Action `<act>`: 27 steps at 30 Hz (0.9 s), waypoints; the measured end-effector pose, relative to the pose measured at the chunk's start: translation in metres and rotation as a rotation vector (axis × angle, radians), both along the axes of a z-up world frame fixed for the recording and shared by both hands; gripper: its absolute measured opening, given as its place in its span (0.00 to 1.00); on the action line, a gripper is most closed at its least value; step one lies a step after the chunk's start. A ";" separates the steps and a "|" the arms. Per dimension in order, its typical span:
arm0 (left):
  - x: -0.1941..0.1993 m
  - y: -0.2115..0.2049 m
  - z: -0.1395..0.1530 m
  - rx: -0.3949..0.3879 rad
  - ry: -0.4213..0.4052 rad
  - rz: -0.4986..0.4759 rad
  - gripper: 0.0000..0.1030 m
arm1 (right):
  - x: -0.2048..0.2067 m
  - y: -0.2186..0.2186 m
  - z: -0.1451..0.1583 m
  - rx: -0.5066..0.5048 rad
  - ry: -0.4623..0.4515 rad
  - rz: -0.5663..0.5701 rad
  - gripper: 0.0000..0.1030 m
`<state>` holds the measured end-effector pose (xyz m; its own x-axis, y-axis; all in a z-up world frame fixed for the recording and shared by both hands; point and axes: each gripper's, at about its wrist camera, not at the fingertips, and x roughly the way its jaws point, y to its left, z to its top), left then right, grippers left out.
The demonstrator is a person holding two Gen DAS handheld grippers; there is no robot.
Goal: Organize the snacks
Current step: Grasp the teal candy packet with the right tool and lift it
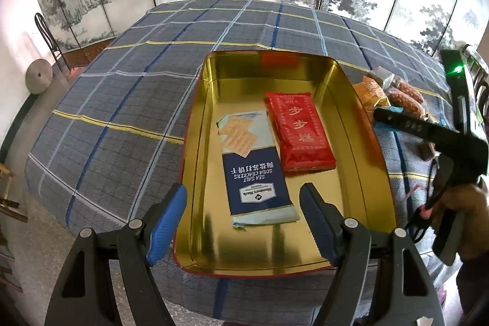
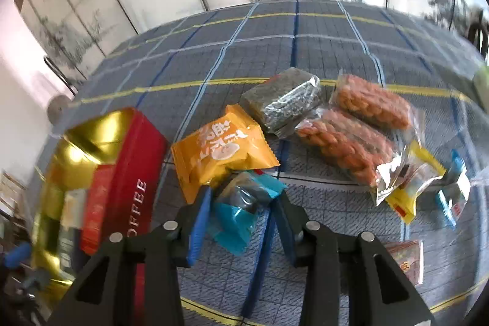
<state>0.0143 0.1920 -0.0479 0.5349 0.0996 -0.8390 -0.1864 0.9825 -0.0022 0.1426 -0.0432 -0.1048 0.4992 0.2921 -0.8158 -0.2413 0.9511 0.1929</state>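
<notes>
Closing on the teal snack packet (image 2: 241, 203) is the step in hand, as I read it: the right gripper (image 2: 241, 219) has that small wrapper between its blue pads (image 2: 198, 222), jaws about a third open, and it looks as though the pads flank the packet without squeezing it yet, though motion blur makes contact hard to judge. A good pinch would take the thick middle of the packet, where the dark sweet sits, not the crinkly teal ends, which would likely slip out. Just beyond the teal packet lies an orange packet (image 2: 220, 145), touching or nearly touching it, so I would keep the left pad from catching its edge. Farther from the teal packet, on its far right side, lie a dark grey-green wrapped block (image 2: 281, 103) and clear bags of twisted fried dough (image 2: 354, 127); to its right are smaller yellow and blue wrappers (image 2: 428, 188).

Left of the teal packet stands the gold-lined red tin (image 2: 134, 170), the likely destination. The left gripper (image 1: 244, 219) hovers over the tin's near end, jaws moderately open and empty. Inside the tin (image 1: 360, 142) already lie a blue soda cracker pack (image 1: 256, 176) and, beside it, a red packet (image 1: 299, 130), leaving bare gold floor at the near and far ends for the next drop.
</notes>
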 end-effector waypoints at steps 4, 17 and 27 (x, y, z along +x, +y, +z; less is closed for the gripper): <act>-0.002 -0.005 0.005 0.018 -0.008 -0.010 0.70 | -0.005 0.013 -0.002 -0.076 -0.046 0.024 0.35; 0.006 -0.058 0.040 0.006 -0.051 -0.174 0.70 | -0.075 -0.137 0.053 -0.085 -0.210 -0.062 0.30; 0.049 -0.155 0.031 -0.101 0.034 -0.382 0.79 | -0.067 -0.289 0.014 -0.169 -0.146 -0.350 0.30</act>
